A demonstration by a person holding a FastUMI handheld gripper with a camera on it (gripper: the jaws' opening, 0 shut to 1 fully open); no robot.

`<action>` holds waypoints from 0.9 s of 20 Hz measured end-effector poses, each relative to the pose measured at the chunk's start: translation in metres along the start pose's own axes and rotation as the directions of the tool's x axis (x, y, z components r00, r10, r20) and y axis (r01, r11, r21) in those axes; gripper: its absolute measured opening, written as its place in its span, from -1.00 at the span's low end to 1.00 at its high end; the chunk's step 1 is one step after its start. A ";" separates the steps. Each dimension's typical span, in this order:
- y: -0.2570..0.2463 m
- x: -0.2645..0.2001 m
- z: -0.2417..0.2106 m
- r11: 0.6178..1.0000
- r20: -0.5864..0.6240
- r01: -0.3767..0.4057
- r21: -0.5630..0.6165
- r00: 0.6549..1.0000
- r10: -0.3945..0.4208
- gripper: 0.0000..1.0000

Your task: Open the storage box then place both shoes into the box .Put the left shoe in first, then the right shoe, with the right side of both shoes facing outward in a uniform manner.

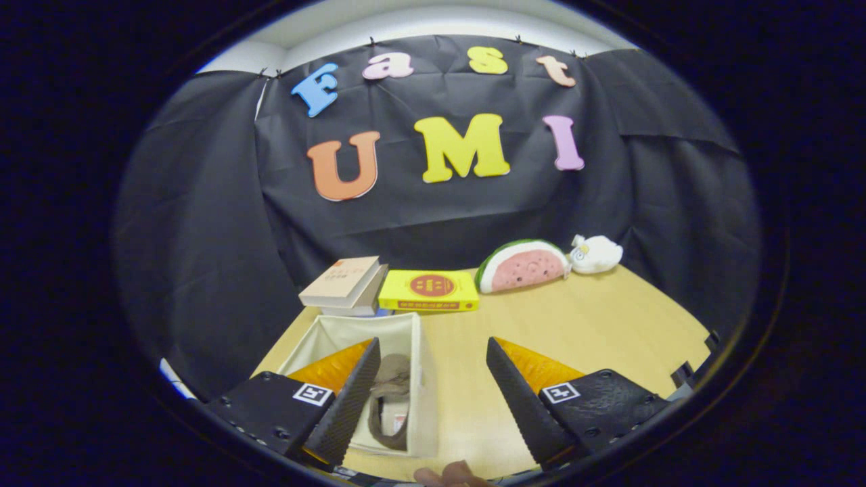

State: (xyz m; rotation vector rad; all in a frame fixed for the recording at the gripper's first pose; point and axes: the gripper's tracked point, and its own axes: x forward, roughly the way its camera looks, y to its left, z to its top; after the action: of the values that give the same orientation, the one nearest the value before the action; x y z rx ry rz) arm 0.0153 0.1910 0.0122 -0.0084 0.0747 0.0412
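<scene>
We see the storage box point(413, 379) open on the counter point(582, 331), its fabric walls upright, and one brown shoe point(391, 399) already lying inside; we judge it the left shoe, since that goes in first, though its facing is hard to tell. The hand-held gripper point(429, 399) hangs above the box's near corner, its fingers spread wide with nothing between them but the box and bare counter, likely so we can go for the second shoe. A fingertip point(453, 473) of the person shows just below the fingers. Beyond the box lie stacked books point(345, 284), a yellow book point(429, 291), a watermelon plush point(524, 265) and a white plush point(597, 253) against the booth wall, well apart from the work.
</scene>
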 end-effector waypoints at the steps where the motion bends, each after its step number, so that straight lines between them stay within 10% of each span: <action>1: -0.012 -0.004 0.011 1.000 0.065 0.027 -0.005 0.998 -0.026 0.93; 9: -0.086 -0.055 0.050 0.997 0.433 0.078 0.022 0.898 -0.080 0.91; 18: -0.111 -0.069 0.023 0.997 0.382 0.067 -0.034 0.923 -0.049 0.91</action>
State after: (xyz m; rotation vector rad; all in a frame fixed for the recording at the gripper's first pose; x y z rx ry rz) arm -0.0474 0.0779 0.0415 -0.0491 -0.3169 -0.0152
